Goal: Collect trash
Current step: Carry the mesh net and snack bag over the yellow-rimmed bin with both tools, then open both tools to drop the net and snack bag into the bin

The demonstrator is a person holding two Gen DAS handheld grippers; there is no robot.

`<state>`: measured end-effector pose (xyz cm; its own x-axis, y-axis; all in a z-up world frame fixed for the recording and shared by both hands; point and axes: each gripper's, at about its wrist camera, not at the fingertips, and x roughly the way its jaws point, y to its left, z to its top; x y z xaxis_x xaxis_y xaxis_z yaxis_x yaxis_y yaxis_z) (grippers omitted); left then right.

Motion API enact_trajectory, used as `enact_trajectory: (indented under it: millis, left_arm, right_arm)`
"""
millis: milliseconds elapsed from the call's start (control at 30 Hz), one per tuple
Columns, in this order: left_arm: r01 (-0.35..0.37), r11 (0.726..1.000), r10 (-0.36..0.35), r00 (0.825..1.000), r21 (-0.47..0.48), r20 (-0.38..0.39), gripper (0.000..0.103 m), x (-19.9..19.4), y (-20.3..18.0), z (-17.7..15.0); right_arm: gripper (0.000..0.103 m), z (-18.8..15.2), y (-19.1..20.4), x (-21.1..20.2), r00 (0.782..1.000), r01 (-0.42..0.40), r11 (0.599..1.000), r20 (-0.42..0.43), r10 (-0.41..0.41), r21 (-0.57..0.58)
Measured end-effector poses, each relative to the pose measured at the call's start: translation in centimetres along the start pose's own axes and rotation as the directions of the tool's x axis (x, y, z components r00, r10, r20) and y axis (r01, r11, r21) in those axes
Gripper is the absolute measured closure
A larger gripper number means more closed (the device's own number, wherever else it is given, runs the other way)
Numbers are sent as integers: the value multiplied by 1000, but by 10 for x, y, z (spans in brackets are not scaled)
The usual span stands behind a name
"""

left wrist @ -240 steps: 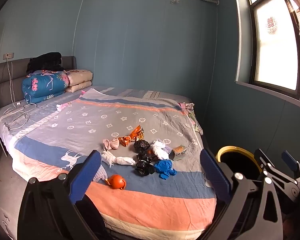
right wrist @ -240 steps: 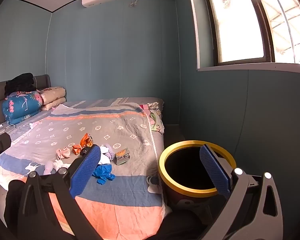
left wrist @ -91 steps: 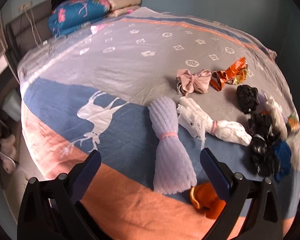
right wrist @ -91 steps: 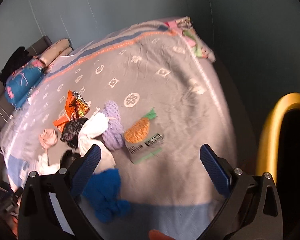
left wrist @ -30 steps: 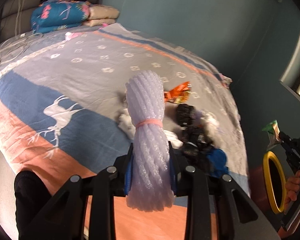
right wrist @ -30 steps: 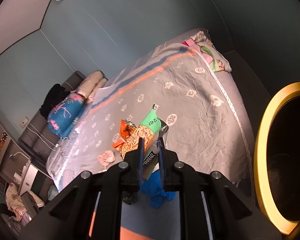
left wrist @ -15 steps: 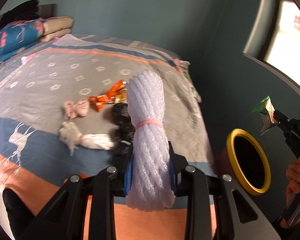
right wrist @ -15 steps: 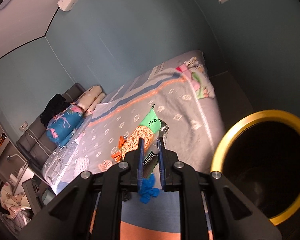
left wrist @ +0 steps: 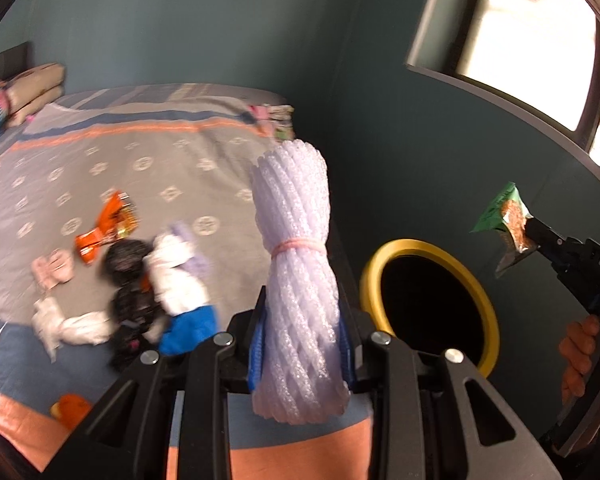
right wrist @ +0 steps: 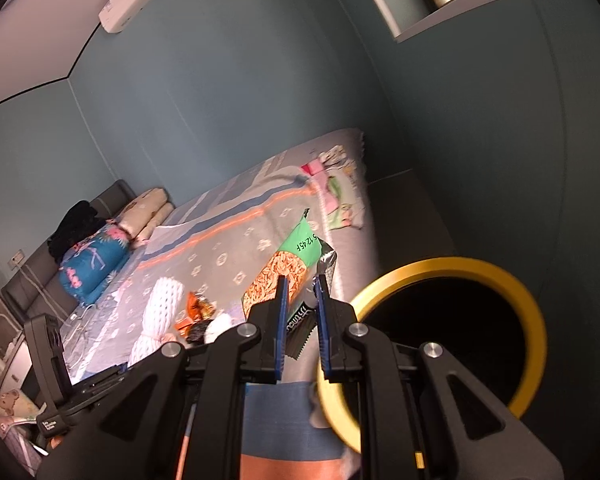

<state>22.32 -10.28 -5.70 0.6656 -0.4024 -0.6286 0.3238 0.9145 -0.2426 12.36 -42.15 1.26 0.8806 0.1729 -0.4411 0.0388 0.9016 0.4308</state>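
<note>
Trash: a foam-net bundle clamped in the left tongs above the bed's foot edge; a snack packet pinched in the right tongs, beside the yellow-rimmed bin, its mouth unobstructed.

Daylight glares through the window; dim room, motion blur, fisheye-curved edges.
</note>
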Motion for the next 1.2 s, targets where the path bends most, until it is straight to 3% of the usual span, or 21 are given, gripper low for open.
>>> enact_trajectory:
  millis: [267, 833, 933, 1033, 1100, 1200]
  left_arm:
    - [85, 994, -81, 995, 63, -52, 75, 36, -61, 5]
    - [200, 977, -189, 971, 68, -149, 75, 100, -121, -7]
    - [224, 973, -213, 963, 52, -163, 69, 109, -124, -12]
    - [246, 969, -240, 955, 14, -171, 55, 113, -123, -16]
    - [245, 970, -241, 957, 3, -162, 42, 113, -120, -16]
    - [236, 972, -233, 961, 2, -152, 33, 111, -116, -16]
  right_arm:
    - [90, 7, -44, -11, 996, 81, 996, 21, -81, 33]
    - [85, 1, -103, 22, 980, 199, 971, -27, -197, 131]
    - [81, -3, -111, 21, 978, 208, 968, -23, -207, 143]
    - [74, -4, -117, 21, 975, 222, 962, -25, -221, 159]
    - [69, -5, -118, 22, 972, 236, 958, -23, -235, 162]
    - [60, -7, -123, 23, 968, 249, 950, -31, -248, 189]
